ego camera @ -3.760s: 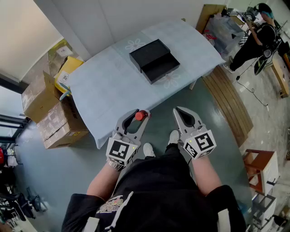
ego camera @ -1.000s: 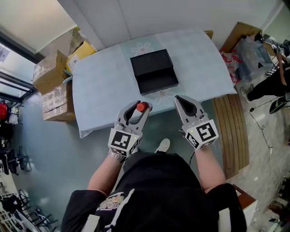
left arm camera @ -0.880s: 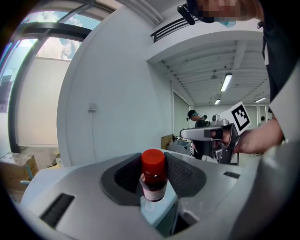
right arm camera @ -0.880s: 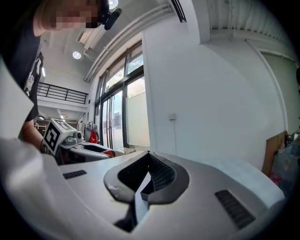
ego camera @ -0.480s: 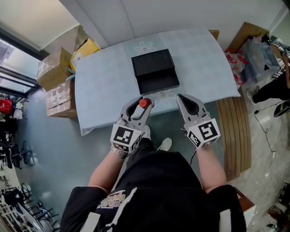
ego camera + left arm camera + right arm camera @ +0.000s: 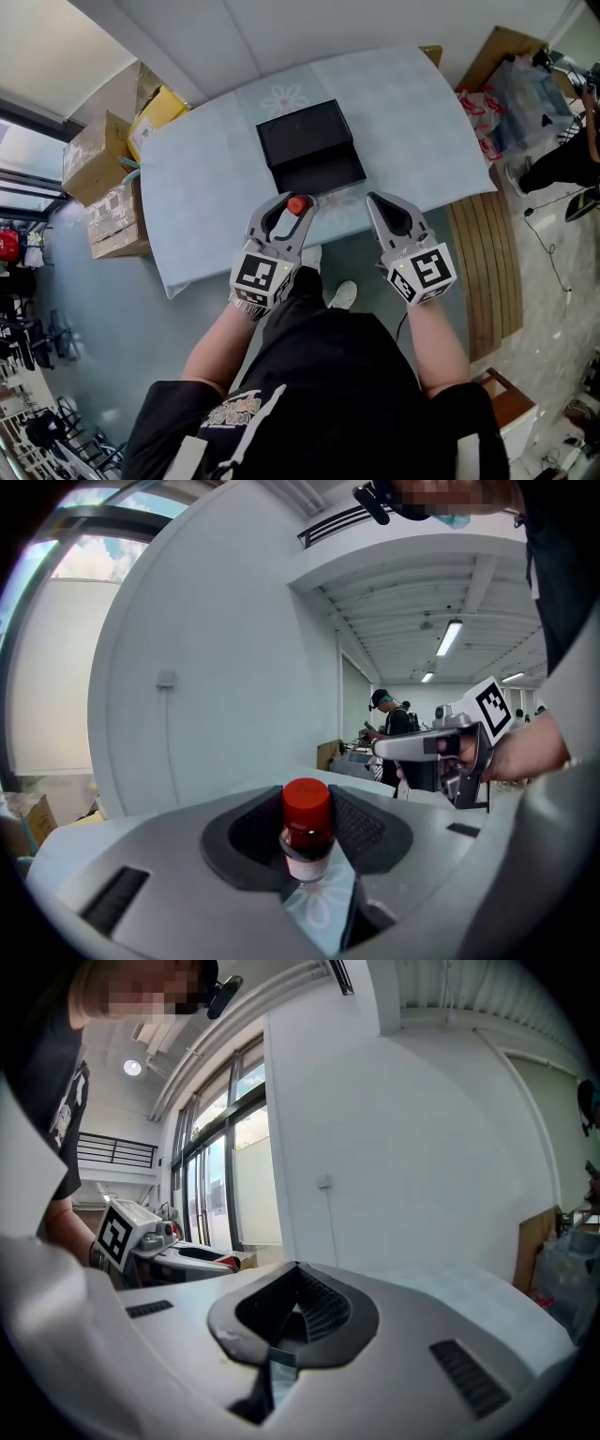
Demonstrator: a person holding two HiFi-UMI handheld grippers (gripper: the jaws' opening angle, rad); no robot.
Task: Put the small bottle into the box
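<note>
A small brown bottle with a red cap [image 6: 298,204] stands upright between the pads of my left gripper [image 6: 292,201], which is shut on it. In the left gripper view the bottle [image 6: 306,832] is gripped by its body, the cap above the jaws. My right gripper [image 6: 377,201] is level with it to the right, shut with nothing in it; in the right gripper view its pads [image 6: 314,1309] meet. Both hover at the table's near edge. The black box [image 6: 309,150] lies open on the pale blue tablecloth [image 6: 206,187], just beyond the left gripper.
Cardboard boxes [image 6: 98,159] are stacked on the floor left of the table. A slatted wooden bench [image 6: 483,248] runs along the right. Bags [image 6: 520,80] and a person [image 6: 567,159] are at the far right.
The person has stepped closer to the table. Both grippers now reach its near edge, the left one nearer the open box. The bottle stays held.
</note>
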